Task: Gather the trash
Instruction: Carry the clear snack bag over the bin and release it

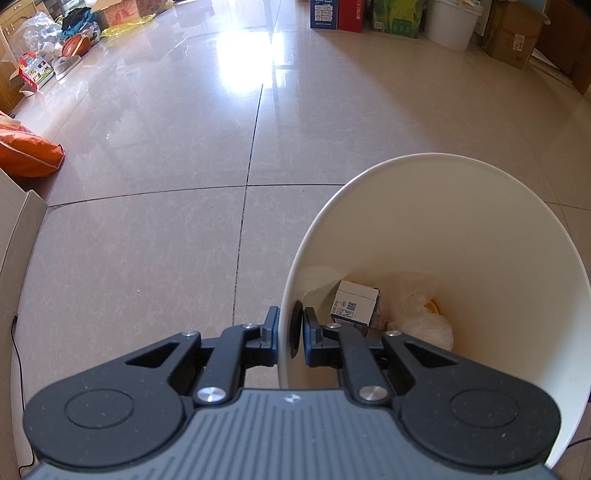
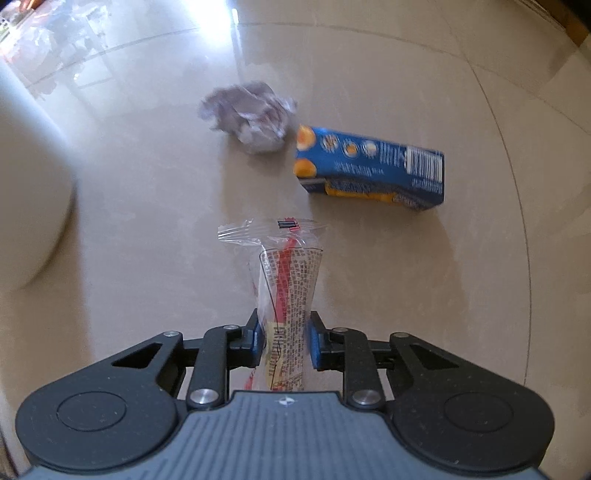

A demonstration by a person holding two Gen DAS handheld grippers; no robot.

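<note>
My left gripper (image 1: 290,328) is shut on the near wall of a white waste bin (image 1: 461,206), one finger outside and one inside. The bin is tilted toward me; a small white carton (image 1: 354,306) and a crumpled plastic bag (image 1: 417,314) lie at its bottom. My right gripper (image 2: 283,341) is shut on a clear plastic wrapper (image 2: 288,280) with red and black print, held above the floor. Beyond it on the tiles lie a blue and orange carton (image 2: 373,166) and a crumpled wad of paper (image 2: 251,116). The bin's white side (image 2: 26,192) shows at the left of the right wrist view.
Glossy beige floor tiles (image 1: 155,177) stretch ahead. An orange bag (image 1: 26,151) and a pale box edge (image 1: 14,221) sit at the left. Boxes, a basketball (image 1: 75,45) and bags line the far left; cartons and a white bucket (image 1: 452,24) stand at the far wall.
</note>
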